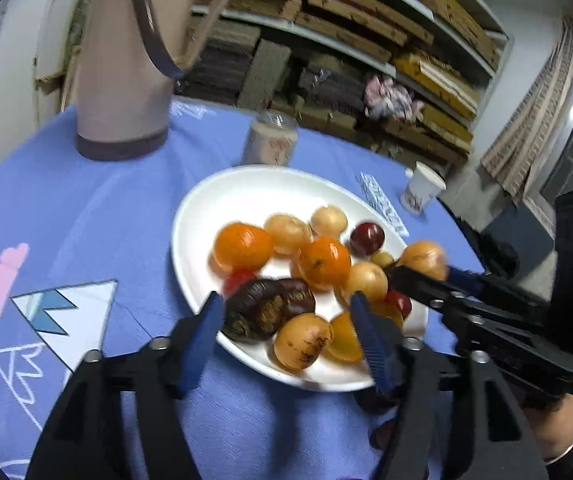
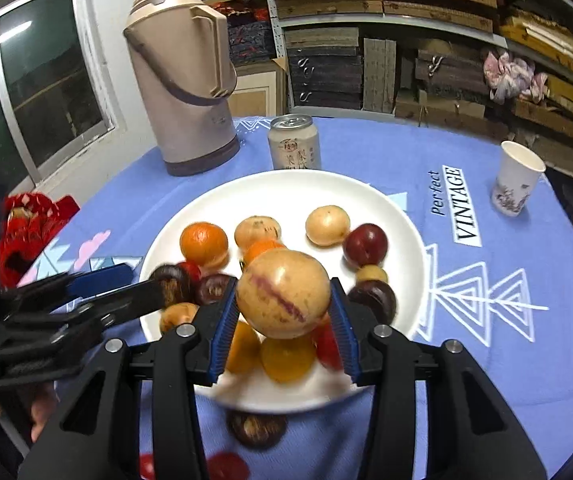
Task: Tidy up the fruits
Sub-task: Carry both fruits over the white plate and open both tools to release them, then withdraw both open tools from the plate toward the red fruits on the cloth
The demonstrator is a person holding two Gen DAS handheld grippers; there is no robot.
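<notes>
Item: yellow striped fruit (image 2: 283, 294), round, smooth, likely firm but bruisable; your right gripper (image 2: 282, 312) clamps its widest middle. Left gripper (image 1: 286, 320): released, empty.

We're running two matching grippers: the left gripper (image 1: 286, 312) and right gripper (image 2: 284, 312) are both chunky matte-black plastic frames with triangular cutouts, silver round screw heads at the pivots, and ribbed blue pads (image 2: 222, 320) lining each finger.

The right gripper (image 2: 284, 312) clamps a round yellow fruit (image 2: 283, 294); the left gripper (image 1: 286, 320) gapes open, empty, pointing downward.
</notes>
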